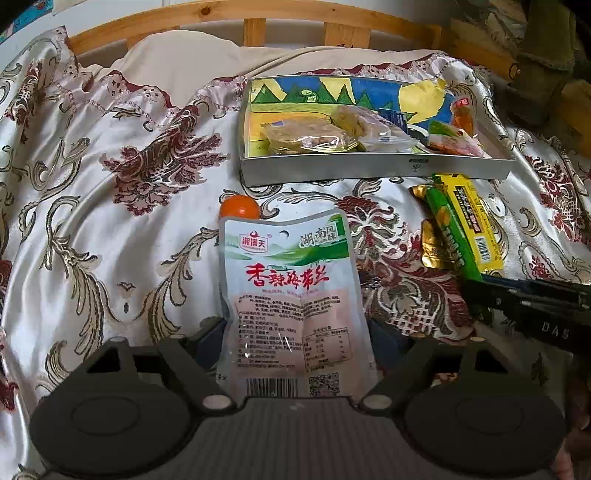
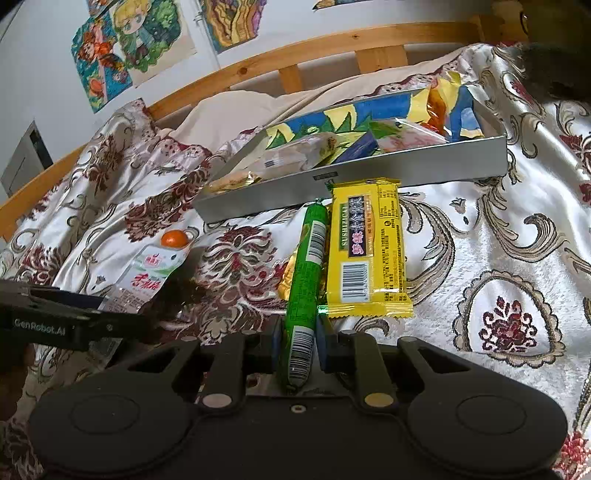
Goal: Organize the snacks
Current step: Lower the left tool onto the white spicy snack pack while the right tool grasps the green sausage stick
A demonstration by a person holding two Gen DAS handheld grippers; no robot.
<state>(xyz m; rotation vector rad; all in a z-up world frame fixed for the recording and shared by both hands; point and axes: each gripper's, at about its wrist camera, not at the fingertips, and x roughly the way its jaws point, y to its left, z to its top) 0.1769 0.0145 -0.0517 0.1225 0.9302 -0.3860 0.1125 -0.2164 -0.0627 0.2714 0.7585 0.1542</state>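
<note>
Bed with a floral satin bedspread [image 1: 110, 192], wooden headboard [image 1: 258, 14] behind.

Left gripper [image 1: 295, 343]: fingers set fairly wide, one on each side of a white seaweed-snack pouch [image 1: 291, 295] that lies flat on the spread. The pouch hides the fingertips, so I cannot tell whether the pads press on it. Print on the pouch: red Chinese characters, a red brand logo top left, a barcode and a QR code at the near end. An orange ball [image 1: 238, 207] touches its far edge.

Right gripper [image 2: 298, 343]: fingers narrow, blue pads clamped on the near end of a green sausage stick [image 2: 304, 280] — barcodes legible on its wrapper. Just right of it, touching, a yellow bar [image 2: 367, 254] marked "SUSHIZACAI" with a barcode; a gold packet [image 2: 286, 280] peeks out under the stick. The left gripper's side reads "GenRobot.AI" in the right wrist view.

Beyond these, a shallow silver-walled box [image 1: 369, 168] with a painted landscape bottom holds several wrapped snacks [image 1: 306, 138].
</note>
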